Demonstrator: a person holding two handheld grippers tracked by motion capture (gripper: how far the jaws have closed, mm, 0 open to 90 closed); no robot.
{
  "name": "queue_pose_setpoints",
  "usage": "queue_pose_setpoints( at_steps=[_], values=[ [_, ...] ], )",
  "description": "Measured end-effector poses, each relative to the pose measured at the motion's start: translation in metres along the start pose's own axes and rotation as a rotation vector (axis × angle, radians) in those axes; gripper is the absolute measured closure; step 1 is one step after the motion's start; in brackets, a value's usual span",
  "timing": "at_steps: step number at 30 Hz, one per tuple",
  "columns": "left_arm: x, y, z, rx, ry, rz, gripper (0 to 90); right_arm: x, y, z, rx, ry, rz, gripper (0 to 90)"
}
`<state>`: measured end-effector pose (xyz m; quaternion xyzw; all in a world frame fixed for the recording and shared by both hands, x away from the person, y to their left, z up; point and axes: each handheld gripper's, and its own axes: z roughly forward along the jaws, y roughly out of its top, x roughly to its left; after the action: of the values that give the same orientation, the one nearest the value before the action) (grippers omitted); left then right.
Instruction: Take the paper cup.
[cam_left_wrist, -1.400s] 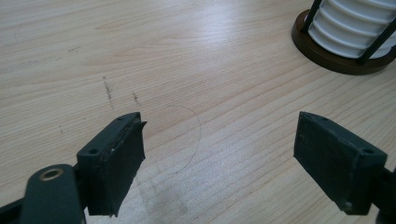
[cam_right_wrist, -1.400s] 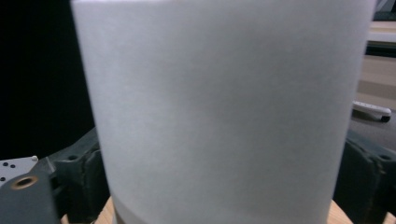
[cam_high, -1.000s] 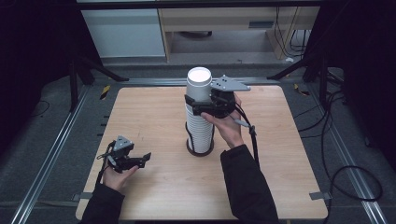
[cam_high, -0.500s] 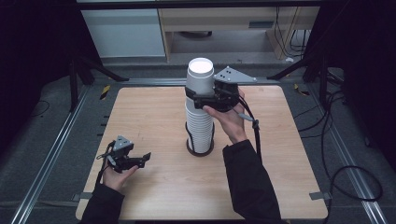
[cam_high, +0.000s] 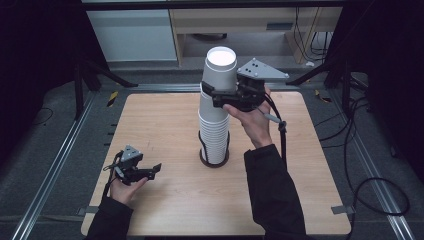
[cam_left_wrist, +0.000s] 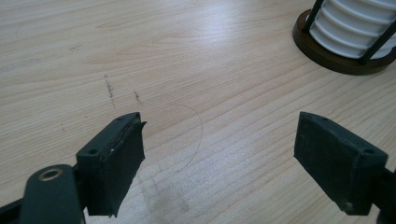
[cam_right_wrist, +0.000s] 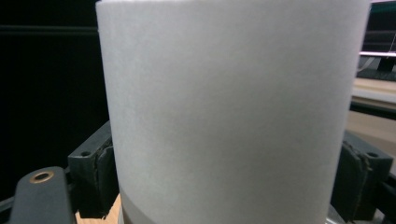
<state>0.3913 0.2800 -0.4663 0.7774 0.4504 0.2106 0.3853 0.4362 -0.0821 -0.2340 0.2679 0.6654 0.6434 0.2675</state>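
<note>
A tall stack of upside-down white paper cups (cam_high: 214, 132) stands in a round brown holder (cam_high: 214, 161) at the table's middle. My right gripper (cam_high: 212, 92) is shut on the top cup (cam_high: 220, 67), which is raised and still lined up over the stack. In the right gripper view that cup's white wall (cam_right_wrist: 229, 112) sits between both black pads (cam_right_wrist: 93, 179). My left gripper (cam_high: 155, 170) rests low near the table's front left, open, with nothing between its jaws (cam_left_wrist: 219, 158). The holder (cam_left_wrist: 336, 56) and the lowest cups (cam_left_wrist: 355, 23) lie ahead of it to the right.
The wooden table (cam_high: 150, 115) has bare surface to the left and right of the stack. Thin black rods (cam_left_wrist: 315, 11) rise from the holder around the cups. Metal rails (cam_high: 60, 150) run along the table's sides, and a pale cabinet (cam_high: 135, 35) stands behind.
My right gripper has risen with the top cup, drawing it higher above the stack. The left gripper has stayed where it was, open.
</note>
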Motion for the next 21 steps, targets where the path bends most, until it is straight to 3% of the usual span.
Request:
queue_pose_setpoints(
  at_steps=[8,14,21],
  values=[
    [0.000,0.000,-0.001,-0.005,-0.002,0.000,15.6,-0.006,0.002,-0.025,-0.027,-0.030,-0.010,13.9],
    [0.000,0.000,-0.001,-0.009,-0.003,-0.002,15.6,-0.016,-0.021,-0.050,-0.035,-0.060,0.025,13.9],
    [-0.001,0.000,-0.002,-0.013,-0.011,0.002,15.6,-0.025,-0.040,-0.067,-0.012,-0.088,0.042,13.9]
  ],
)
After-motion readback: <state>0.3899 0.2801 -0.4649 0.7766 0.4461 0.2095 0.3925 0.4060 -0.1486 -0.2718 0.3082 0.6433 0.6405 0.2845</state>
